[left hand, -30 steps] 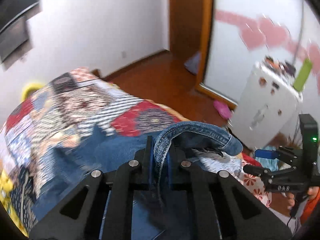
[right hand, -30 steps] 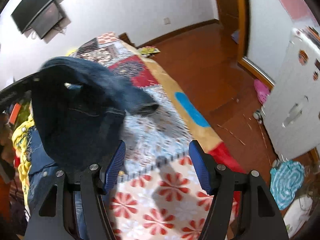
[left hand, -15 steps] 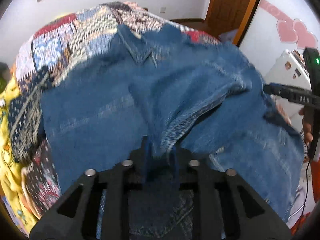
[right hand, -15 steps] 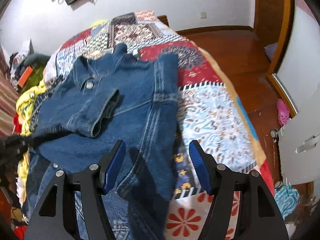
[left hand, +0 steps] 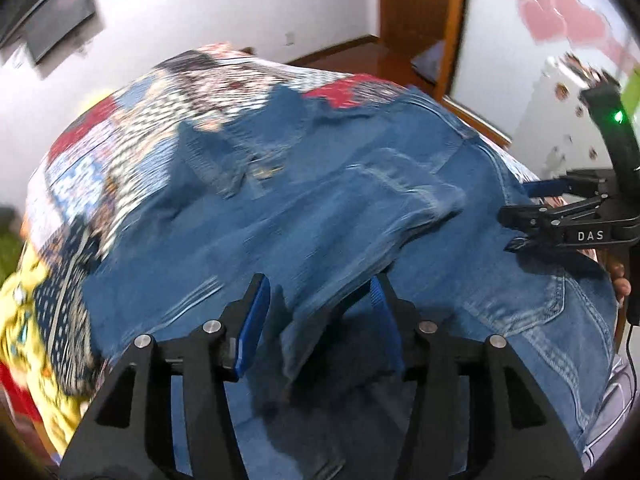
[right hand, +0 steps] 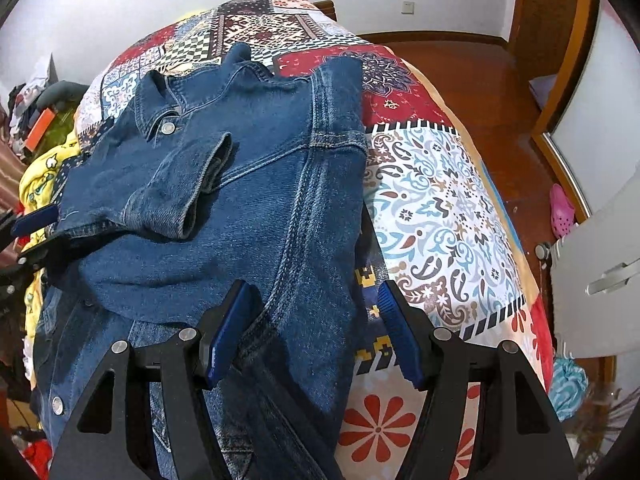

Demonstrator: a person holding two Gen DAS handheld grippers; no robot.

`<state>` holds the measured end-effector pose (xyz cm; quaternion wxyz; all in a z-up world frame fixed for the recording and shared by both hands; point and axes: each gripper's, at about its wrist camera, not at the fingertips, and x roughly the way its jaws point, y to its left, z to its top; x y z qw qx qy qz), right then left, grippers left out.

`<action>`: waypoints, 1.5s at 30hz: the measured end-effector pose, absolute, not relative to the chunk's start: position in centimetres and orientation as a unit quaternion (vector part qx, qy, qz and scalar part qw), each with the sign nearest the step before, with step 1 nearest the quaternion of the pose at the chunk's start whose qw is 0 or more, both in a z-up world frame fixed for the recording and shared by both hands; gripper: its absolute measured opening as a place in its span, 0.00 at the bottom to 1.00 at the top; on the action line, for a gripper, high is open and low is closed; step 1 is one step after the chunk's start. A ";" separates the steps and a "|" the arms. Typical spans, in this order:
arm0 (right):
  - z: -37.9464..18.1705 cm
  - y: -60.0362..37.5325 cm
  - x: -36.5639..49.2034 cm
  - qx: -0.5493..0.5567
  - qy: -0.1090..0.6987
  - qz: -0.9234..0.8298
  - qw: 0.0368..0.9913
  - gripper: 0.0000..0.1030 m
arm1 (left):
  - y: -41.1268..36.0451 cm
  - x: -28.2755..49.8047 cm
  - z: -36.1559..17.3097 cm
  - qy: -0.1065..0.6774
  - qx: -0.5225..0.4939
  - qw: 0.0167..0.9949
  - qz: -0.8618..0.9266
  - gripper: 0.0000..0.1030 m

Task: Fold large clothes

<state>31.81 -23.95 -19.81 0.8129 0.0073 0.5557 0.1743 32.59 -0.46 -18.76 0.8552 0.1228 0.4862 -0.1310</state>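
Note:
A blue denim jacket (right hand: 256, 208) lies spread on the patchwork quilt (right hand: 432, 200), collar (right hand: 160, 116) toward the far end. One sleeve (right hand: 180, 184) is folded across its back. My left gripper (left hand: 319, 284) hovers low over the jacket (left hand: 320, 208) with its jaws opening. A loose denim fold sits between the blue pads (left hand: 252, 320), which do not press on it. My right gripper (right hand: 315, 288) is open above the jacket's right edge, nothing gripped. It also shows in the left wrist view, right gripper (left hand: 520, 204). The left gripper (right hand: 28, 236) shows at the left rim.
The bed edge drops to a wooden floor (right hand: 460, 64) on the right. A white cabinet (right hand: 600, 264) and a pink slipper (right hand: 562, 208) are there. Yellow bedding (right hand: 44, 172) and piled clutter (right hand: 28, 112) lie left of the jacket. A screen (left hand: 56, 28) hangs on the wall.
The left gripper brought its pinched denim fold down onto the jacket and opened its jaws off it. The right gripper swung over the jacket's right edge and stayed open.

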 end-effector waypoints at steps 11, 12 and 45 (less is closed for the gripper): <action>-20.3 -24.9 31.4 0.029 0.559 0.167 0.812 0.60 | -6.2 36.8 -22.2 0.507 0.130 0.838 -0.152 0.44; -20.3 -25.0 31.4 0.032 0.560 0.167 0.811 0.61 | -5.9 36.8 -21.8 0.499 0.114 0.845 -0.157 0.33; -20.5 -25.1 31.4 0.029 0.560 0.150 0.814 0.67 | 3.1 32.4 -16.1 0.463 0.051 0.877 -0.121 0.49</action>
